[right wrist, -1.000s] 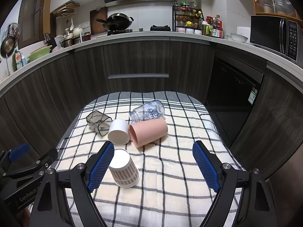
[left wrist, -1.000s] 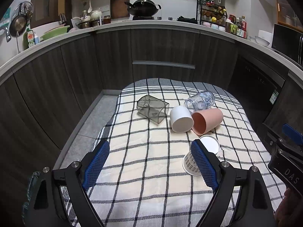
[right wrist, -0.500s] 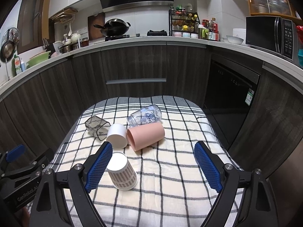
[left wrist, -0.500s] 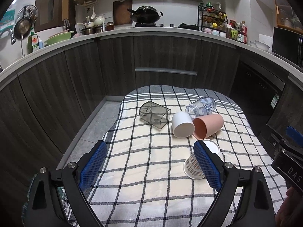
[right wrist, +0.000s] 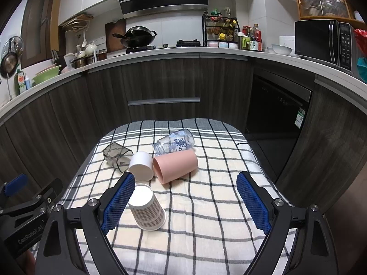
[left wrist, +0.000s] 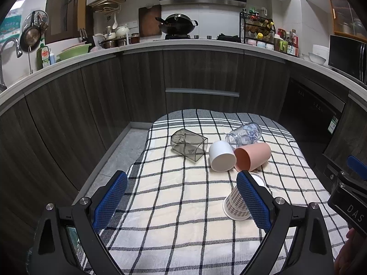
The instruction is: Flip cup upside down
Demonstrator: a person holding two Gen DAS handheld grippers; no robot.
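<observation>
Cups lie clustered on the checked cloth (right wrist: 206, 217) that covers the tabletop, and only one appears to be already turned over. That one is the plaid paper cup (right wrist: 148, 210), which stands mouth-down on the cloth with its white base on top, tilted only by the lens as far as I can tell. In the left wrist view the same plaid paper cup (left wrist: 236, 204) sits partly behind the right finger of that tool.

Beyond the plaid paper cup, toward the cabinets, four vessels rest on their sides: the white cup (right wrist: 141, 166) just behind it, the pink cup (right wrist: 175, 165) touching the white cup on its right with its mouth facing the camera, the clear glass jar (right wrist: 174, 142) behind the pink cup, and the smoky square tumbler (right wrist: 117, 155) to the left of the white cup.

Left gripper (left wrist: 181, 202) has its jaws spread wide with nothing between them. Right gripper (right wrist: 185, 201) is likewise wide apart and empty, hovering near the plaid paper cup without gripping it.

Judging by this layout, one flip looks complete, and the four toppled vessels remain to be stood mouth-down if they count.
</observation>
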